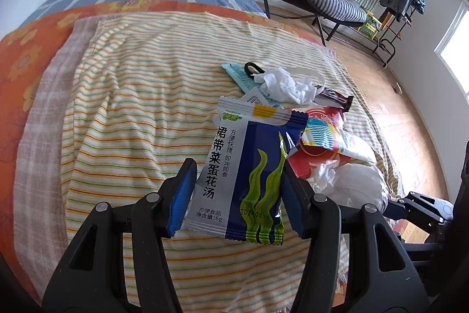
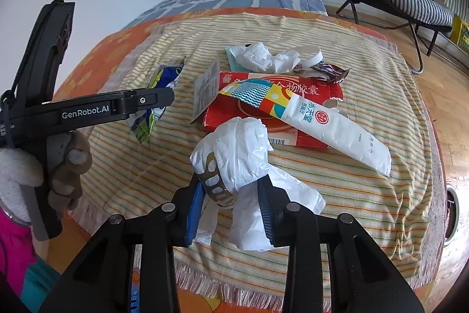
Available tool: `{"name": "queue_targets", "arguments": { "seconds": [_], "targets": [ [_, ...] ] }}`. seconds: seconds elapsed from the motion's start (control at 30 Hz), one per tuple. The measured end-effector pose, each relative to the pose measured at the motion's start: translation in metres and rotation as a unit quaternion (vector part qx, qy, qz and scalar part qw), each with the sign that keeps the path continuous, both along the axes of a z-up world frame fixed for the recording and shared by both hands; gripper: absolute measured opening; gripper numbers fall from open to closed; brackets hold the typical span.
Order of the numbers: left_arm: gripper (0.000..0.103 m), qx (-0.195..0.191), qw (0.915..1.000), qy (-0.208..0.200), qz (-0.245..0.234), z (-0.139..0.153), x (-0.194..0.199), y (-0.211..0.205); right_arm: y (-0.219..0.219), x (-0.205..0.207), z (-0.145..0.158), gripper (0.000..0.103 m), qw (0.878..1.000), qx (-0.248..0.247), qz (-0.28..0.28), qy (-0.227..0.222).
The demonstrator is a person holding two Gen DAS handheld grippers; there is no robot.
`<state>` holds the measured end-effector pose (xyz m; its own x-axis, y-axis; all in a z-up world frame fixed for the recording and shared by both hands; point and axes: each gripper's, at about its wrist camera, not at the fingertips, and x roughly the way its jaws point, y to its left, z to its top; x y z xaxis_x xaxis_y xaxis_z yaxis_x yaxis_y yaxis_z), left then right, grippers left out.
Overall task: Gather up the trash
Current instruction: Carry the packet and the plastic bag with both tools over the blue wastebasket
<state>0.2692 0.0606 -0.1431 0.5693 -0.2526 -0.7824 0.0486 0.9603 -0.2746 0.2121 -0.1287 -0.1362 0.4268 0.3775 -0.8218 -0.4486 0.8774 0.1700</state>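
Gathering is under way: your left gripper (image 1: 239, 189) has its jaws closed on the blue soup packet (image 1: 243, 181), lifted off the striped towel (image 1: 132, 107). Your right gripper (image 2: 231, 207) has its jaws clamped on the white plastic bag (image 2: 243, 154). Beyond those jaws lie the red box (image 2: 322, 90), white sachet (image 2: 337, 131) and crumpled tissue (image 2: 263, 57). Next, you likely need the bag's mouth opened to take the packet.

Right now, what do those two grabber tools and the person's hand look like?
Both the left gripper and right gripper are black plastic with ridged blue pads and silver screws. White lettering reads GenRobot.AI. The hand wears a white-grey glove above a pink sleeve.
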Motion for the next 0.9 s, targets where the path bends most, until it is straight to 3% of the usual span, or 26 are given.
{"name": "queue_targets", "arguments": {
  "seconds": [0.5, 0.9],
  "targets": [
    [0.058, 0.019, 0.9990, -0.041, 0.007, 0.048, -0.055, -0.005, -0.022, -0.029, 0.048, 0.031, 0.999, 0.036, -0.008, -0.027],
    [0.058, 0.044, 0.9966, -0.066, -0.025, 0.068, -0.118, -0.024, -0.037, -0.101, 0.080, 0.032, 0.997, 0.043, 0.027, -0.056]
  ]
}}
